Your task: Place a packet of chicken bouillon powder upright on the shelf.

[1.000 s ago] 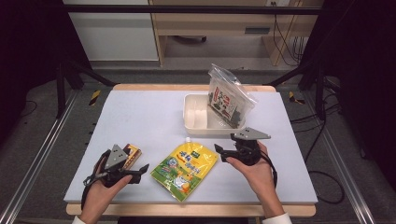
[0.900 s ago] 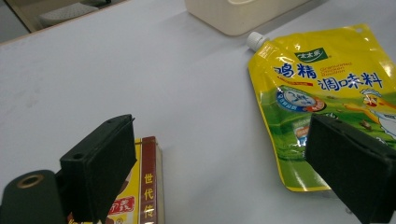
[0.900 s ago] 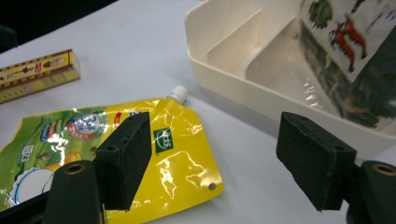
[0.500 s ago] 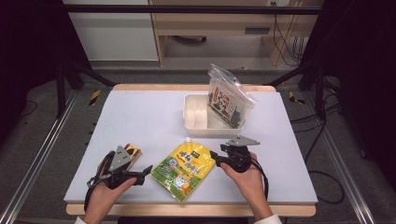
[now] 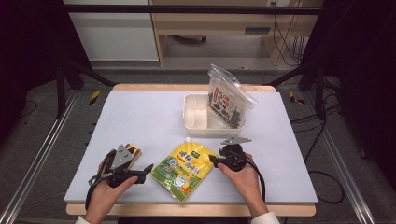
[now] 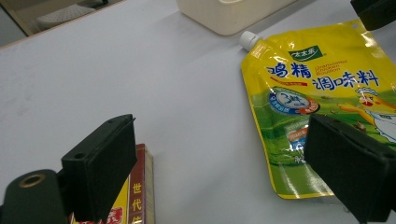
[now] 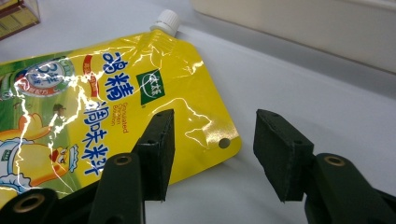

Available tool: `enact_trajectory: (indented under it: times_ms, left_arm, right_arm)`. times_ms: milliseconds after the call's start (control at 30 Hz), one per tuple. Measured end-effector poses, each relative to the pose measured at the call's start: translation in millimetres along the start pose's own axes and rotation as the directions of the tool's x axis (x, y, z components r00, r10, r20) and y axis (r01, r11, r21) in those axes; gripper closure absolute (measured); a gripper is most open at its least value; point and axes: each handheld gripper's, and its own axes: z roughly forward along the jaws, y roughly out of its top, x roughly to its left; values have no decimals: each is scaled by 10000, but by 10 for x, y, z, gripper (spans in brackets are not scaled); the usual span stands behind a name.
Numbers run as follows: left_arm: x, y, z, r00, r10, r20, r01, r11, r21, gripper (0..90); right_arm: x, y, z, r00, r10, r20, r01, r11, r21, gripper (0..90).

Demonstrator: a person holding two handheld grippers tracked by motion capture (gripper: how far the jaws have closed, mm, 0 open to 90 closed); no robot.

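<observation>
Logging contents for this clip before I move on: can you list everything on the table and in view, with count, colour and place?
Spouted pouch: 1, yellow and green with a white cap, lying flat at the table's near middle, between the two grippers.
Small box: 1, red and yellow, near left, beside the left gripper.
Tub: 1, cream white, open, centre right of the table.
Clear bag: 1, transparent with a dark printed pack inside, leaning upright in the tub's right end.
Table: 1, pale grey top with a wooden edge.
Left gripper: 1, black, open, beside the pouch's lower left edge.
Right gripper: 1, black, open, at the pouch's upper right corner.
</observation>
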Motion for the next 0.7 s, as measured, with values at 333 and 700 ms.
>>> enact_trajectory:
  times_ms: [333,700]
  left_arm:
    - [-5,9,-8,9999,120,14,-120,9999,46,92]
    - [-8,13,-18,9999,105,34,-105,9999,9,92]
  right_arm:
    - [-8,-5,94,10000,16,-29,-15,9994,332,484]
    - [29,-20,135,9999,48,-147,-40,9985,548,507]
